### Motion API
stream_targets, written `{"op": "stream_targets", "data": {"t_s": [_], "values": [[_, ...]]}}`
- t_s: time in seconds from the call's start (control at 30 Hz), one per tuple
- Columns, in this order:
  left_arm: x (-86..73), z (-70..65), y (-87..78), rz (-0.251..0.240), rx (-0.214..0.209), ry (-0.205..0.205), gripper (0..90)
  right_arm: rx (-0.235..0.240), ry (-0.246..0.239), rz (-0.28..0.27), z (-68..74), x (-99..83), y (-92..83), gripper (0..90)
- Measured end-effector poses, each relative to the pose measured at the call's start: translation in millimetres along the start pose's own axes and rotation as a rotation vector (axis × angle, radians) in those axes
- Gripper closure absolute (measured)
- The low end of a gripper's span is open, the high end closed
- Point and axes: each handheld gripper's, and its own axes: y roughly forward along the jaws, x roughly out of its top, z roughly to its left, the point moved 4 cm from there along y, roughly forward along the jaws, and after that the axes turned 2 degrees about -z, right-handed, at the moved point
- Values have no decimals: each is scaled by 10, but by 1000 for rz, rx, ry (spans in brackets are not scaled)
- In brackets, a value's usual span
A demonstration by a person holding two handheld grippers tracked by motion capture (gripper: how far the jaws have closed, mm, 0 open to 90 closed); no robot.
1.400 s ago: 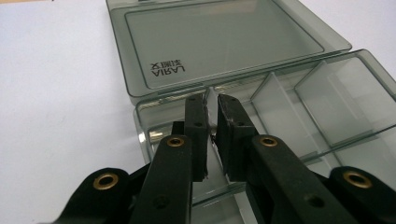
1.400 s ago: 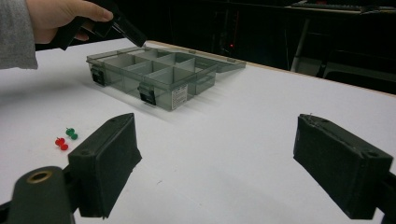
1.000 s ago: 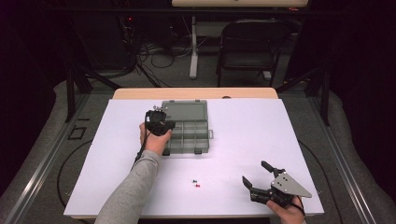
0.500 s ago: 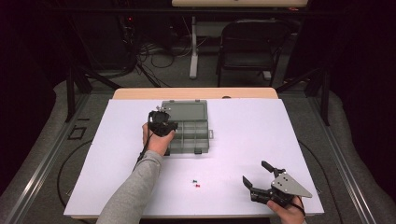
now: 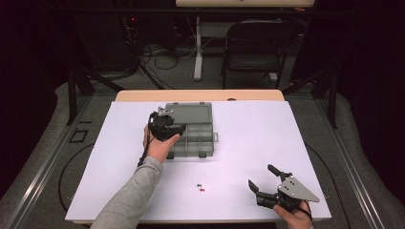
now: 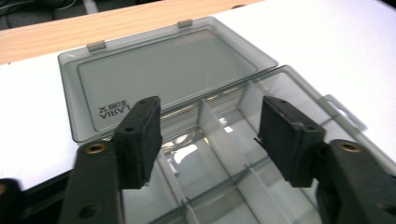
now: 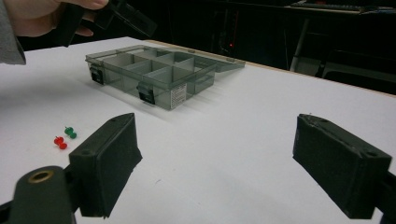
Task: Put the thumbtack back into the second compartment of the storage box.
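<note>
- My left tongs (image 5: pixel 173 128) have just spread, nothing between them, hovering over the organiser box (image 5: pixel 196 138).
- My right tongs (image 5: pixel 263 180) rest spread on the tabletop (image 5: pixel 267 129), two pushpins (image 5: pixel 200 187) to their left.

Organizer box (image 6: pixel 224 154) front half (cut off by bottom edge)

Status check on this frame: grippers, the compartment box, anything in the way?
Left gripper over the open compartment box, jaws just opened, nothing between them. Right gripper open, low at the near right. Two pushpins loose on the table; nothing blocking.
</note>
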Motion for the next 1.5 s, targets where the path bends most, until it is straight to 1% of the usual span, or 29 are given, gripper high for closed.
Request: {"op": "stream_targets", "data": {"t_s": [0.07, 0.1, 0.23, 0.3, 0.4, 0.6, 0.67, 0.77, 0.9, 1.07, 1.13, 1.23, 1.3, 1.37, 1.43, 1.5], "values": [[-12, -16, -52, -2, -6, 4, 367, -1, 3, 2, 3, -1, -1, 137], [-18, -27, -81, -10, -9, 6, 365, 0, 4, 4, 4, -3, -1, 137], [-73, -92, -210, -27, -45, 8, 362, 0, -2, 2, 3, 0, -1, 137], [-120, -134, -281, -31, -68, 9, 356, -2, -3, 1, 0, 0, -2, 137], [-199, -201, -387, -42, -93, 18, 354, -1, 5, 2, 5, -2, -1, 137], [-392, -329, -551, -71, -145, 27, 355, 1, -5, 3, 13, -1, 4, 137], [-472, -352, -577, -66, -152, 36, 355, 2, -3, 2, 15, -2, 6, 137], [-581, -394, -615, -75, -163, 51, 355, 0, -5, 6, 10, -5, 5, 137], [-698, -453, -653, -75, -177, 68, 356, 0, -1, 9, 10, -8, 9, 137], [-862, -521, -673, -63, -203, 70, 371, 0, 0, 10, 9, -12, 16, 137], [-936, -562, -679, -56, -207, 70, 383, -2, 2, 10, 7, -14, 16, 137], [-1013, -633, -671, -45, -226, 86, 408, -3, 4, 11, 3, -15, 14, 137], [-1051, -686, -651, -25, -238, 99, 425, -2, 3, 10, 5, -14, 17, 137], [-1075, -740, -628, -9, -249, 109, 448, -2, 4, 11, 8, -14, 18, 137], [-1090, -794, -608, 8, -272, 110, 470, -1, 0, 13, 5, -14, 18, 137], [-1100, -837, -602, 14, -287, 116, 498, -5, 6, 10, -1, -13, 18, 137]]}}
